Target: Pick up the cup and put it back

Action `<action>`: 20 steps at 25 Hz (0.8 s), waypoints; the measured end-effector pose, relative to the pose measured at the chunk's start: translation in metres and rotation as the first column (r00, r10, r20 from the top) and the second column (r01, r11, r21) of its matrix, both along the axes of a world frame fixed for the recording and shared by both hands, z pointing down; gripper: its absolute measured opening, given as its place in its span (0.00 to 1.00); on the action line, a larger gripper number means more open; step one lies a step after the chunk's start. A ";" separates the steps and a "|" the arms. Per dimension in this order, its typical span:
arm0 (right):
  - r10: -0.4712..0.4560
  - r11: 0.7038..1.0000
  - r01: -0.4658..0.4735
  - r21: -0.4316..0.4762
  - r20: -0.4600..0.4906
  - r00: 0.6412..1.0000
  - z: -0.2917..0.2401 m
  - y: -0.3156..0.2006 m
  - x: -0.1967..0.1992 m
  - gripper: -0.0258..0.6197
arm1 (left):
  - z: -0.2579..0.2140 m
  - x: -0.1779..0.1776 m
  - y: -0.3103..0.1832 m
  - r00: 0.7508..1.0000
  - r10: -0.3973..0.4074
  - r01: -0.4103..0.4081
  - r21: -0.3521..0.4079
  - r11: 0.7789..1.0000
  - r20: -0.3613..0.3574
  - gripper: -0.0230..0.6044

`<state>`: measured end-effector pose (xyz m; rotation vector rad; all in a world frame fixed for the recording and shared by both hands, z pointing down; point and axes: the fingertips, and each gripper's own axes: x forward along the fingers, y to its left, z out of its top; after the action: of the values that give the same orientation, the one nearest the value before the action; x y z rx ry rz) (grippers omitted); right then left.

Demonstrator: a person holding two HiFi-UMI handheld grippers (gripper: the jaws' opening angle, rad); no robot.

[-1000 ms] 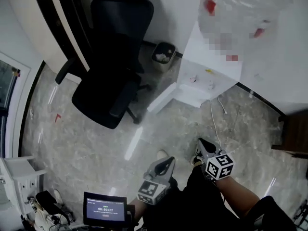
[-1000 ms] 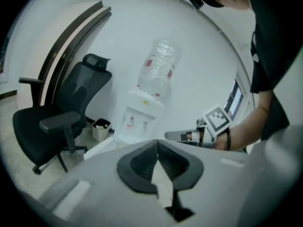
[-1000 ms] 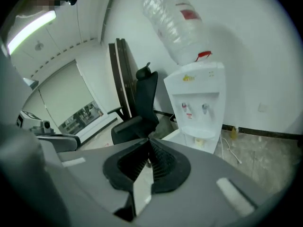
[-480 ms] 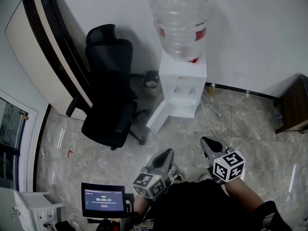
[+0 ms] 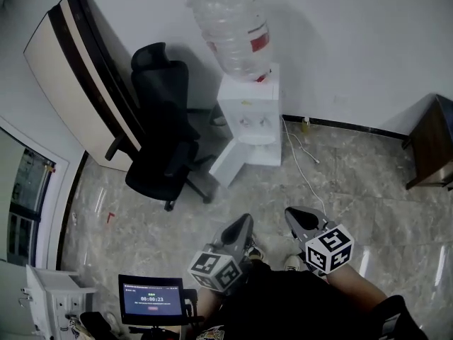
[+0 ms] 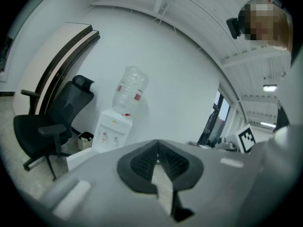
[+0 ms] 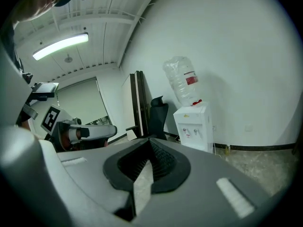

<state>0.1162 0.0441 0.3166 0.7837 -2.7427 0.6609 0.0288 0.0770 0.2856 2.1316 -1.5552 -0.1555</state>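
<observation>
No cup shows in any view. My left gripper (image 5: 244,222) and my right gripper (image 5: 291,213) are held low in front of the person, side by side above the marble floor, both pointing towards a white water dispenser (image 5: 249,119) that carries a clear bottle (image 5: 232,30). In the left gripper view the left gripper (image 6: 157,148) has its jaws together with nothing between them. The right gripper (image 7: 150,145) looks the same in its own view, jaws together and empty. The dispenser (image 7: 194,124) stands some way ahead against the white wall.
A black office chair (image 5: 166,140) stands left of the dispenser, by a leaning beige and black panel (image 5: 78,76). A cable (image 5: 304,163) trails over the floor. A brown cabinet (image 5: 432,147) is at the right, a small monitor (image 5: 151,299) at the lower left.
The head view has swung and pulled back, so the dispenser and chair now show whole and further left. Both grippers stay shut and low in front of the person.
</observation>
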 end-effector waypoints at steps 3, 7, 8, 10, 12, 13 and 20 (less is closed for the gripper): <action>0.002 1.000 -0.002 -0.014 0.033 0.999 -0.003 0.015 0.018 0.05 | -0.008 0.026 0.026 0.999 0.011 -0.012 0.010 1.000 0.034 0.04; -0.006 1.000 0.007 -0.019 0.055 0.998 -0.003 0.038 0.025 0.05 | -0.006 0.034 0.055 0.999 0.001 -0.001 0.005 1.000 0.051 0.04; -0.007 1.000 0.008 -0.019 0.058 0.998 -0.003 0.044 0.024 0.05 | -0.004 0.034 0.061 0.999 0.000 0.000 0.000 1.000 0.049 0.04; -0.008 1.000 0.009 -0.019 0.065 0.998 -0.005 0.056 0.021 0.05 | -0.001 0.031 0.071 0.999 0.002 -0.002 -0.007 1.000 0.047 0.04; -0.009 1.000 0.009 -0.013 0.064 0.998 -0.007 0.066 0.016 0.05 | -0.002 0.025 0.080 0.999 0.008 -0.008 -0.008 1.000 0.048 0.04; -0.006 1.000 0.007 -0.007 0.061 0.998 -0.008 0.071 0.013 0.05 | -0.003 0.021 0.085 0.999 0.011 -0.011 -0.007 1.000 0.047 0.04; 0.062 0.998 -0.063 0.030 0.052 0.997 -0.024 0.113 -0.025 0.05 | -0.015 -0.035 0.128 1.000 0.009 -0.010 0.035 0.999 0.019 0.04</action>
<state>0.0909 0.1575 0.2927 0.8747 -2.7908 0.6595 -0.0058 0.2050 0.2708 2.1732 -1.5643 -0.1609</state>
